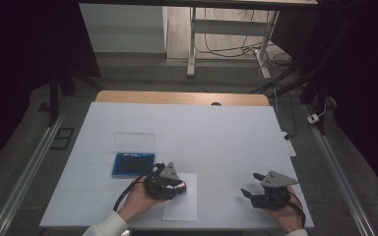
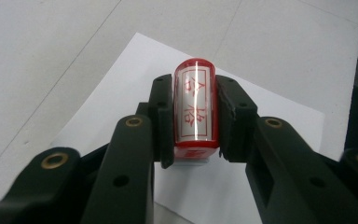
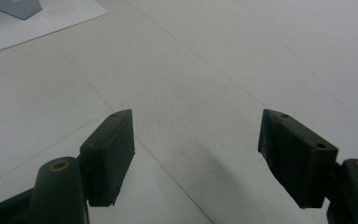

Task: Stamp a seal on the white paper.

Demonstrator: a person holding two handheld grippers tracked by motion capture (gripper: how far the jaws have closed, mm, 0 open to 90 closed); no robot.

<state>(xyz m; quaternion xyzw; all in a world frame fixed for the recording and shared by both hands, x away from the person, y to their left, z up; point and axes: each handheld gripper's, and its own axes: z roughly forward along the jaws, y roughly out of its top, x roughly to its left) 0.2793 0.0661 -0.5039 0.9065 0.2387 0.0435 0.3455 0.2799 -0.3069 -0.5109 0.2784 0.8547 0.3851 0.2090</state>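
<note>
Two red Chinese characters, 合格, run down the clear red stamp (image 2: 194, 105) clamped between the left gripper's (image 2: 194, 116) jaws.

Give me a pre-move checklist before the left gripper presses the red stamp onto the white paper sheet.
1. Grip: left gripper shut on the red clear-topped cylindrical stamp, a jaw on each side: ok.
2. Stamp over the white paper sheet: ok.
3. Stamp face inked: cannot tell, face hidden.
4. Stamp touching the sheet: cannot tell.
5. Right gripper open, holding nothing, off to the side: ok.
6. Blue ink pad in its open clear case beside the sheet, not on it: ok.
</note>
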